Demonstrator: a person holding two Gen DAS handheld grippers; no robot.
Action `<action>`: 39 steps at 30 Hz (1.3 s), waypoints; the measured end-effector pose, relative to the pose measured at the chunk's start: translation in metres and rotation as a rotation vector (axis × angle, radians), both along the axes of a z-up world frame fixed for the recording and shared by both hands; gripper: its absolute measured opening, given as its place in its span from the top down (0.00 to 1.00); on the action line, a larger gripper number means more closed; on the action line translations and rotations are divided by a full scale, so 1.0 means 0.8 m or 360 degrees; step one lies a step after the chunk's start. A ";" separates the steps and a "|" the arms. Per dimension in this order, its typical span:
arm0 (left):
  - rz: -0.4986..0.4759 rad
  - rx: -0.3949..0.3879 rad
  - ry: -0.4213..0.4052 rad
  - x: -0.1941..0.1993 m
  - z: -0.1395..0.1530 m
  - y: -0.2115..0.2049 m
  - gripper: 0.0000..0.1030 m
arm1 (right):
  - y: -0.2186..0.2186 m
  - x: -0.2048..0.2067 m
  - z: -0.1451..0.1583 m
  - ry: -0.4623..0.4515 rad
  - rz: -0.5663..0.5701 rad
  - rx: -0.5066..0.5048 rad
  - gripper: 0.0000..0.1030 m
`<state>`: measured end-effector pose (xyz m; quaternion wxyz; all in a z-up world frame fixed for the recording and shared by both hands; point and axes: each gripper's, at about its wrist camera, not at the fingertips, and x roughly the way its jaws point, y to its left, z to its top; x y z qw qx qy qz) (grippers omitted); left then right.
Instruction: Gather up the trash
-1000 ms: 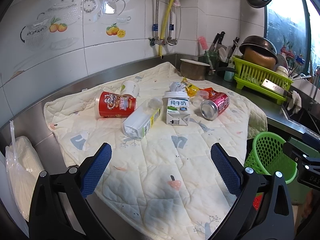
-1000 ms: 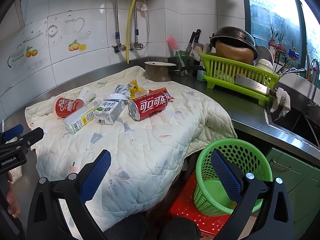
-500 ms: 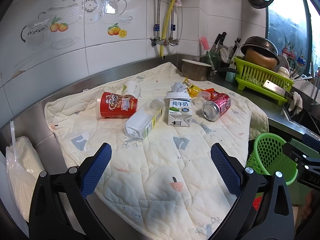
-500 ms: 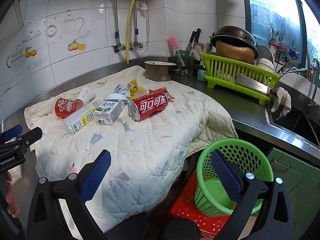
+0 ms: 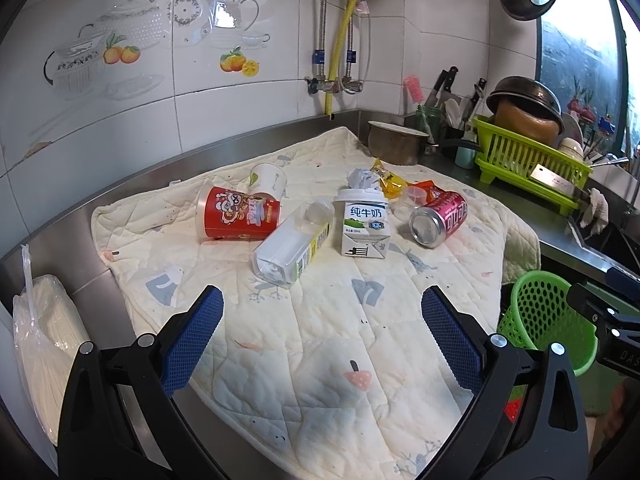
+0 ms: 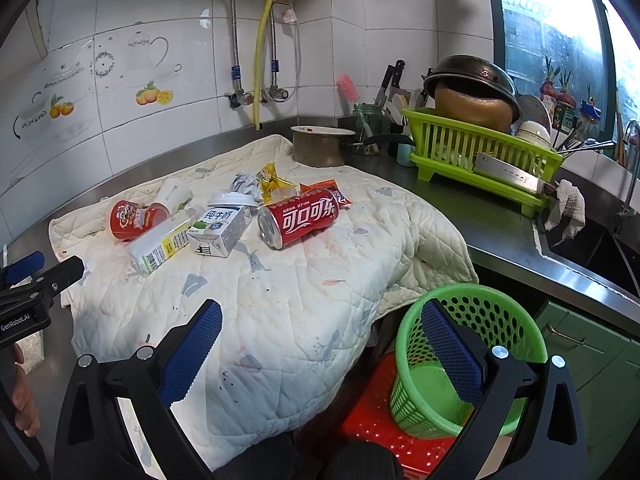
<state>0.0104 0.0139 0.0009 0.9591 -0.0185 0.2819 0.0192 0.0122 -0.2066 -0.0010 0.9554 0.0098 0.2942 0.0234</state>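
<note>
Since every piece of litter here looks empty, it should all lift lightly, but each asks for a different hold. Both tools are released and hold nothing: the left gripper (image 5: 320,320) hovers over the near part of the quilted mat (image 5: 320,352), short of the pile, and the right gripper (image 6: 320,336) hangs near the mat's overhanging corner, with the green mesh basket (image 6: 476,308) just below on a red stool. On the mat's far half lie a tipped red cola can (image 6: 298,216), a milk carton (image 6: 220,226), a clear plastic bottle (image 5: 292,246) on its side, a red snack cup (image 5: 236,214) touching a white paper cup (image 5: 268,178), plus crumpled paper and a yellow wrapper (image 6: 270,178) behind. I judge the can smooth, prone to roll and easily dented, so best pinched across its middle; the carton is stiff with flat faces, the easiest grip; the bottle is slippery and springy; the wrappers are limp and need a pinch close to the cloth.
</note>
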 end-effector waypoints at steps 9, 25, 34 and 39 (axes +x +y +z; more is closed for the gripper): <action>0.0036 -0.0019 0.0010 0.011 0.001 0.015 0.05 | 0.007 0.016 0.002 -0.0002 0.0043 -0.0020 0.06; 0.0062 -0.0102 0.0032 0.026 -0.015 0.058 0.05 | 0.019 0.131 0.015 0.0149 0.0077 0.0148 0.07; 0.0104 -0.0160 0.0058 0.040 -0.020 0.089 0.06 | 0.003 0.238 0.001 0.0418 -0.0046 0.0605 0.18; 0.0094 -0.0129 0.0032 0.044 -0.017 0.094 0.06 | -0.007 0.285 -0.025 0.0559 -0.0170 0.0801 0.23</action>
